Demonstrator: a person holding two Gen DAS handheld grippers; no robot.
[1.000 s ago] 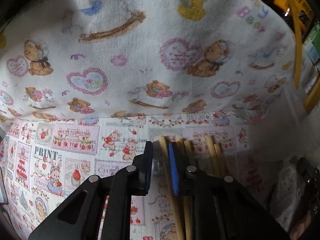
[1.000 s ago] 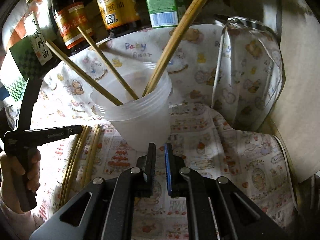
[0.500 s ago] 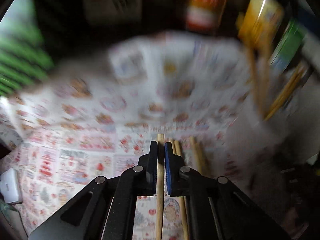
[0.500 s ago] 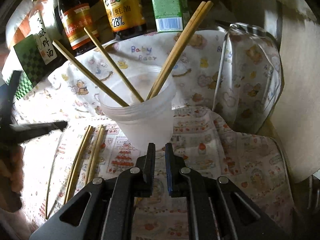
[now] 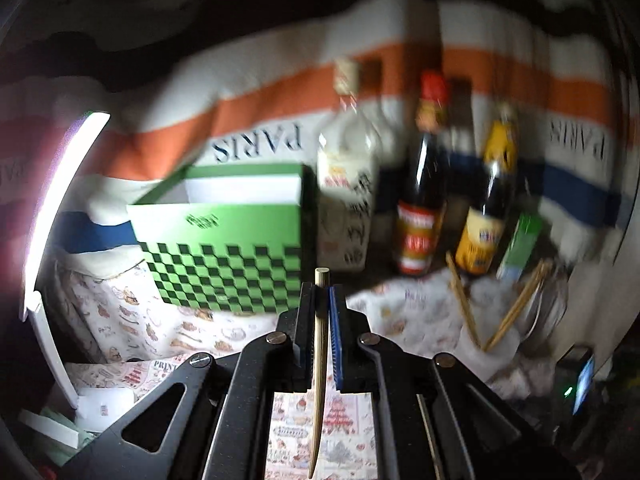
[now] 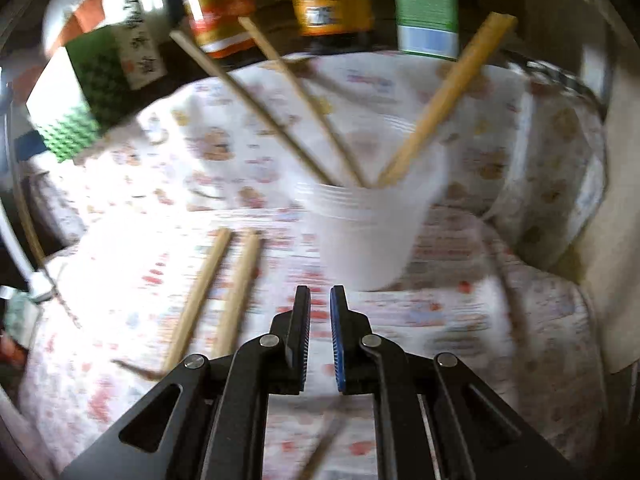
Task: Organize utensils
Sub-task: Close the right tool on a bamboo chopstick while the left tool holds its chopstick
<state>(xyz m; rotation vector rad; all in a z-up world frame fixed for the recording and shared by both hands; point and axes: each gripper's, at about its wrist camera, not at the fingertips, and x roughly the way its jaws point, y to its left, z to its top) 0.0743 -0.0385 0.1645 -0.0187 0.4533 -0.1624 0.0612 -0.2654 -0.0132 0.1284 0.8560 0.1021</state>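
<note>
Patterned cloth covers the bench. At the lower centre of the left view, the left hand-held gripper is clamped on one chopstick, lifted clear, probably for carrying to the cup at frame centre in the right view. Nearest there, the right hand-held gripper stands slightly parted and empty; two loose chopsticks lie left of the cup; sauce bottles stand behind.

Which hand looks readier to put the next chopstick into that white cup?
Left. The left gripper already clamps a chopstick; the right gripper is empty, jaws slightly apart, near the cup.
</note>
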